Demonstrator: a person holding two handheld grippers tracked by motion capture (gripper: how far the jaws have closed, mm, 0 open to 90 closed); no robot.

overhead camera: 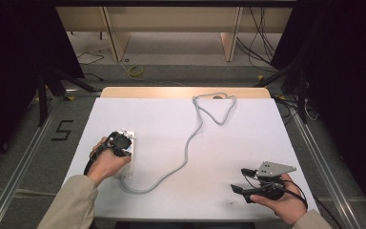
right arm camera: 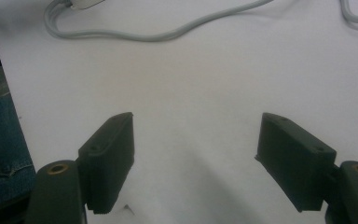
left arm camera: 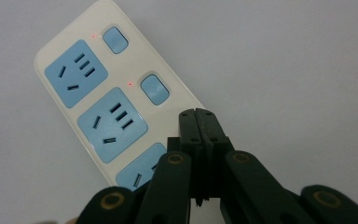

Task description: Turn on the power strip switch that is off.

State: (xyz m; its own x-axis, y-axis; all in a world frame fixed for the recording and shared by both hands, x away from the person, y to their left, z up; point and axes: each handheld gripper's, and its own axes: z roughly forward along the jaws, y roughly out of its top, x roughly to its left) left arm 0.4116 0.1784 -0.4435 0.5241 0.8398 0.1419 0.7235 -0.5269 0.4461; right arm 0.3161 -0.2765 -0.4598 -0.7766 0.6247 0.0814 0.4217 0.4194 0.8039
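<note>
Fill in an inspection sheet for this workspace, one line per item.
Surface: white table top, bare wooden strip along its far edge.
Job's things: power strip, blue sockets, two small red lights lit beside its switches.
Clutter: nothing seen.
Grippers: left gripper shut, held over the power strip; right gripper open, empty, above bare table.
Cables: grey cord winds from the strip to a loop at the far edge.
Surroundings: floor marking "5", loose floor cables, dark curtains.

Even overhead light brightens the white table (overhead camera: pixel 171 124), surroundings fall dark, and both close views look soft.
</note>
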